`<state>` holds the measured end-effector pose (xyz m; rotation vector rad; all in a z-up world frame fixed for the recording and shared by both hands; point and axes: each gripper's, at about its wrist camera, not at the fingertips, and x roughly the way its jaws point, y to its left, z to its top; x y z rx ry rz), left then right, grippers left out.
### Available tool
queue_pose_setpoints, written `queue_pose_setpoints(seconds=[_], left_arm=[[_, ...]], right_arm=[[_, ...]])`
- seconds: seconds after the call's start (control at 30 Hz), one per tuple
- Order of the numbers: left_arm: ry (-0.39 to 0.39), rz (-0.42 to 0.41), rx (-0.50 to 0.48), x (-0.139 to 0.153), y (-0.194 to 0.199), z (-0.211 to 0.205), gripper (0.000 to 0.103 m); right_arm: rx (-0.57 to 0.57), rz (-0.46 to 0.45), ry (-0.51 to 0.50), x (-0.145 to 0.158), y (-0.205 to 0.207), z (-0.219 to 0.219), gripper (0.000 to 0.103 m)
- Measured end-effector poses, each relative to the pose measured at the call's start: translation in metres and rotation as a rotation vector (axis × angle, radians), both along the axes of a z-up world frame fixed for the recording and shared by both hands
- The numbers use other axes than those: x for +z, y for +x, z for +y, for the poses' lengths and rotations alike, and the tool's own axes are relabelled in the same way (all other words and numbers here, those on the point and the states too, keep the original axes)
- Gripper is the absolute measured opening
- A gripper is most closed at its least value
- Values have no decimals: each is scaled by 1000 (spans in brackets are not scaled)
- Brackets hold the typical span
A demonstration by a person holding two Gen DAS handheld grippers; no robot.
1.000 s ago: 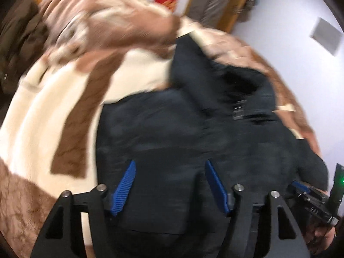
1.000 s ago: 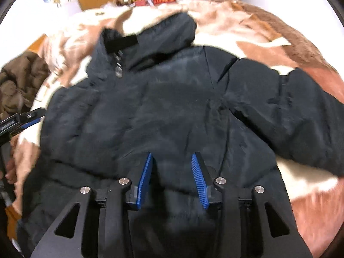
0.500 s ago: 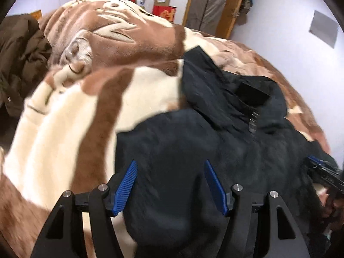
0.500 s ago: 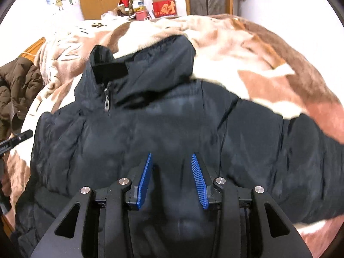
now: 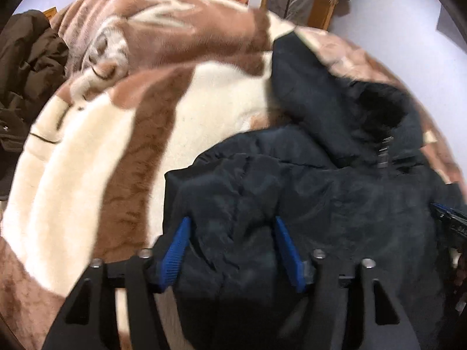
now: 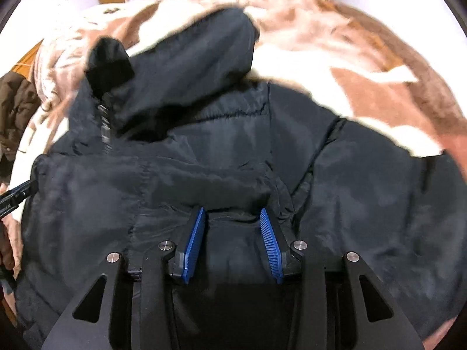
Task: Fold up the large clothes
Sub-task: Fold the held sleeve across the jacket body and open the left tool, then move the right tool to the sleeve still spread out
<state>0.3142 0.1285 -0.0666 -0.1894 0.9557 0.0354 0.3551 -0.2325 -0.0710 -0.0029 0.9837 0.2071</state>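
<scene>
Left gripper (image 5: 230, 233) spread wide w/ a bunched fold of black jacket (image 5: 335, 204) between the blue pads; can't tell if clamped. Right gripper (image 6: 232, 227) at medium gap, jacket (image 6: 233, 160) fabric between pads, no clear pinch. Jacket flat on brown-and-cream blanket (image 5: 116, 145), hood (image 6: 189, 67) at far end. Brown coat (image 5: 26, 67) left of jacket, at blanket edge.

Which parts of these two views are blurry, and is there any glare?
Left wrist: blanket and jacket edge are motion-smeared; gripper sharp. Right wrist: hood and blanket smeared, cream patches overexposed, gripper crisp. Both bow from fisheye.
</scene>
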Motion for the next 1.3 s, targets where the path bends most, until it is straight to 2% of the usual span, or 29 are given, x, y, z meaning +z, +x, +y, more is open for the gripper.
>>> queue_pose_setpoints(seconds=[0.1,0.2,0.27,0.33,0.43,0.57,0.73,0.97,1.03,1.1,1.3], left_arm=[[-14,-59,-43,21,-29,-7,54],[7,2,-72,1,-37,-15,54],[3,58,-60,-20,-32,-14,54],[-17,59,-46,-27,-30,-12,56],[3,65,-38,-24,-31,-17,56],[9,60,-41,-1,-52,-21,55],[9,-5,-55,42,-117,-30,55],[-73,-65,-56,82,-215,-52,55],[-95,-77,-52,88,-235,-59,55],[-113,-81,-60,93,-247,-68,55],[-98,-122,-122,115,-263,-105,55]], right_arm=[[18,-38,12,7,-28,-2,40],[26,30,-45,-22,-29,3,40],[21,48,-28,-35,-21,4,40],[14,51,-22,-35,-17,2,40],[26,49,-59,-28,-21,8,40],[-1,17,-26,2,-48,0,41],[3,-60,2,39,-112,-9,42],[-12,-126,34,68,-199,-29,44],[-22,-146,39,74,-217,-34,48],[-30,-163,40,79,-230,-41,58],[-77,-196,44,93,-253,-62,58]])
